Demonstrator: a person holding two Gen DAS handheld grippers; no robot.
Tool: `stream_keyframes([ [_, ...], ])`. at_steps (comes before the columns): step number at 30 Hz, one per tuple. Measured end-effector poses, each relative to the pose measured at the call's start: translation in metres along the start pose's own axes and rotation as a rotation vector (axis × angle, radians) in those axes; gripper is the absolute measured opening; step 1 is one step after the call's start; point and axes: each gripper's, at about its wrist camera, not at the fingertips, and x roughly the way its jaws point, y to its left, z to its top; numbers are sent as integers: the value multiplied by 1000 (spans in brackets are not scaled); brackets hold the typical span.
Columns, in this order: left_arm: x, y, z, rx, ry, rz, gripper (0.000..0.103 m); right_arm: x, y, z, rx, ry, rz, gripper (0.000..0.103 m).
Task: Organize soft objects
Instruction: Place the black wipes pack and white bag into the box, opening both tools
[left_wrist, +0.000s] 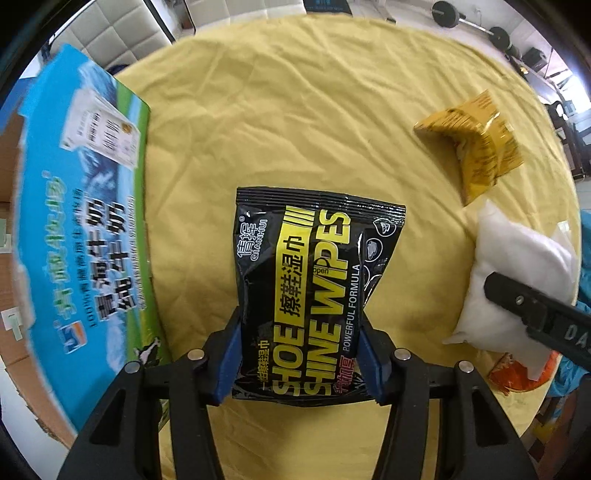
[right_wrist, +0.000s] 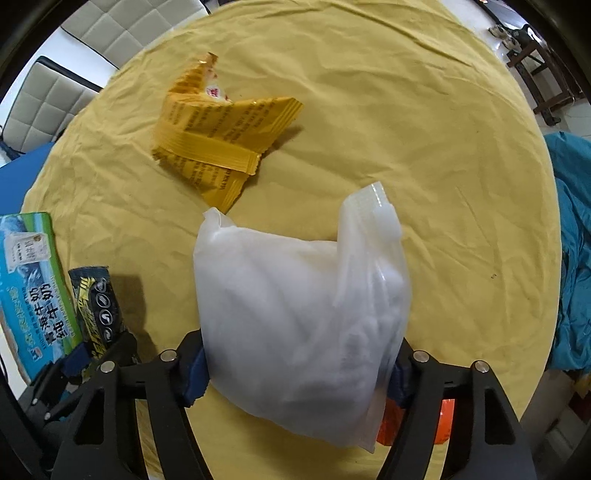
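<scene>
Item: wipes pack (left_wrist: 306, 288), clamped in my left gripper (left_wrist: 299, 354) above cloth (left_wrist: 295, 110), box (left_wrist: 85, 221) at left. Soft, slick foil; grip mid-body. Right gripper (right_wrist: 295, 373) clamped on white bag (right_wrist: 295, 314): light, squashy.

White bag (right_wrist: 299, 325) between right gripper (right_wrist: 297, 373) pads.

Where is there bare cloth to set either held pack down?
Open yellow tablecloth lies beyond the shoe shine wipes pack, between the milk carton box and the yellow snack packet. Crowded near the white zip bag and orange packet.
</scene>
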Motion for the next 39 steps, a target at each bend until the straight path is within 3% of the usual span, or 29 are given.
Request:
stream_keyframes([
  [7, -46, 1, -11, 15, -78, -37, 52, -32, -2, -20, -47, -39, 63, 74],
  [20, -151, 26, -37, 33, -250, -161, 52, -136, 13, -50, -133, -162, 140, 74],
  [26, -197, 62, -42, 35, -346, -184, 52, -165, 60, -64, -167, -219, 178, 74],
  [31, -225, 113, -48, 4, -392, -205, 52, -190, 107, -77, -209, -245, 215, 74],
  [39, -230, 206, -51, -84, -405, -200, 52, -201, 197, -96, -283, -243, 282, 74],
])
